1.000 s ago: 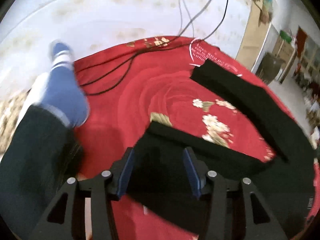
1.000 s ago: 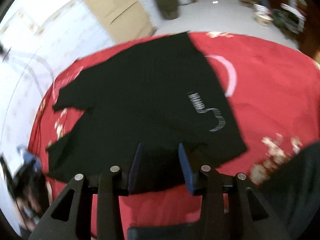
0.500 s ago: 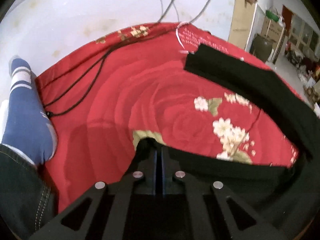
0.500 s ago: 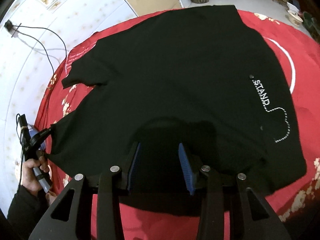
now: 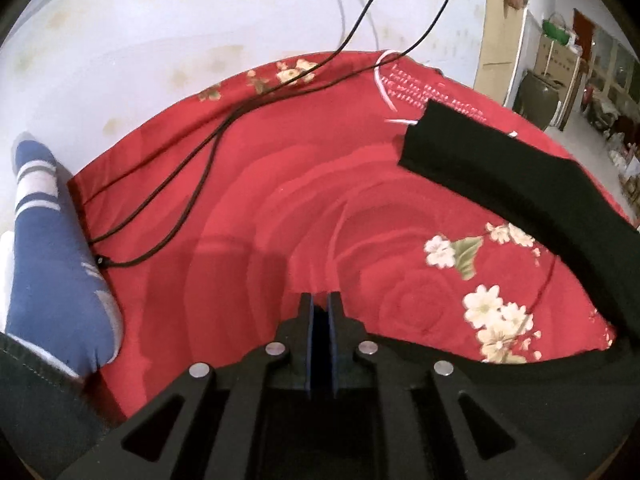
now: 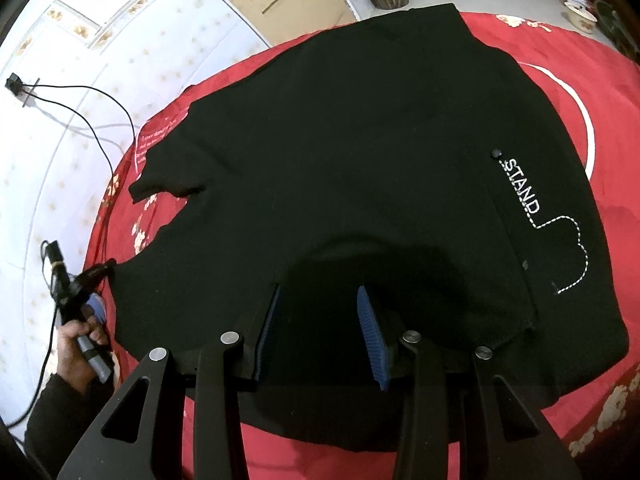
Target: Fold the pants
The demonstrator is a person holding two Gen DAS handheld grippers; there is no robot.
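Observation:
Black pants with white "STAND" lettering lie spread on a red flowered bedspread. My right gripper is open, its blue pads hovering over the near waist edge of the pants. In the left wrist view one pant leg stretches across the right side. My left gripper is shut on the hem of the near pant leg, whose black cloth runs under the jaws. That gripper also shows in the right wrist view, at the leg end.
Black cables run over the red bedspread near the white wall. A blue-socked foot rests at the left edge. A dark pot and clutter stand on the floor to the right.
My left gripper closed on the hem of the near pant leg, then drew it back a little. My right gripper moved closer over the waist of the pants and stayed open.

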